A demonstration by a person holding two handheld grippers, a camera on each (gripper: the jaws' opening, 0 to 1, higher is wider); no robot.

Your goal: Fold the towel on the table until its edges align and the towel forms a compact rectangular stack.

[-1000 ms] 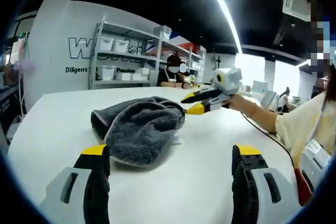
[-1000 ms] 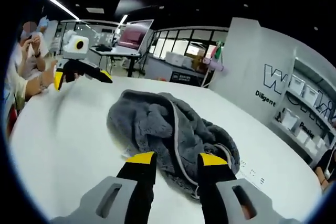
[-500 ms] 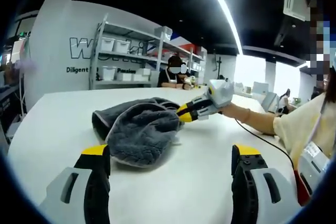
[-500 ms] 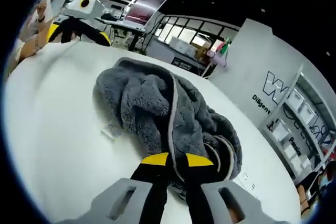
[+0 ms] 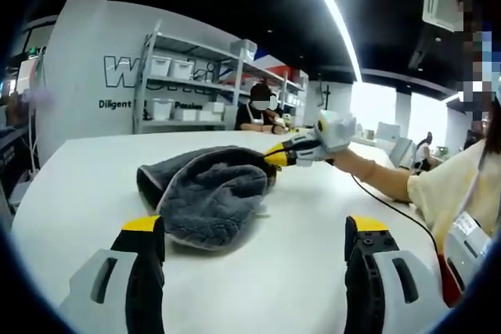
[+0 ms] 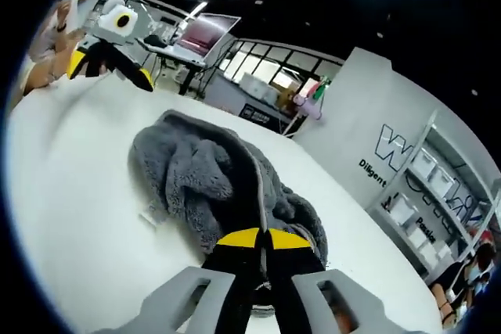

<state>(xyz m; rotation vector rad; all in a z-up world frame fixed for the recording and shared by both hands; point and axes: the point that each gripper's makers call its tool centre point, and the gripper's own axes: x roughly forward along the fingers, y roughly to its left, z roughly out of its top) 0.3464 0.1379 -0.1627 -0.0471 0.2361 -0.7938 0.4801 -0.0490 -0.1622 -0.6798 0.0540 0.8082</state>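
Grey fleece towel (image 5: 205, 195) is lying crumpled in a loose heap w/ its pale piped hem curling across the top, roughly mid-table on the round white table (image 5: 86, 170), well in from every edge.

Right gripper (image 6: 261, 238) is pressing into the near side of the heap in the right gripper view; its yellow-tipped jaws are pinched together on the towel's hem, w/ grey pile bulging on both sides of them. In the left gripper view the same tool (image 5: 275, 156) is coming in from the right, tips buried in the towel's far-right edge, a person's hand and pale yellow sleeve (image 5: 458, 185) behind it.

Left gripper (image 5: 254, 232) is hovering at the table's near edge, jaws spread wide, nothing btwn them, well apart from the towel. In the right gripper view it (image 6: 109, 66) is sitting over the far-left edge of the table.

Bkgd: a white wall w/ lettering and a shelving rack (image 5: 184, 84) w/ white bins.
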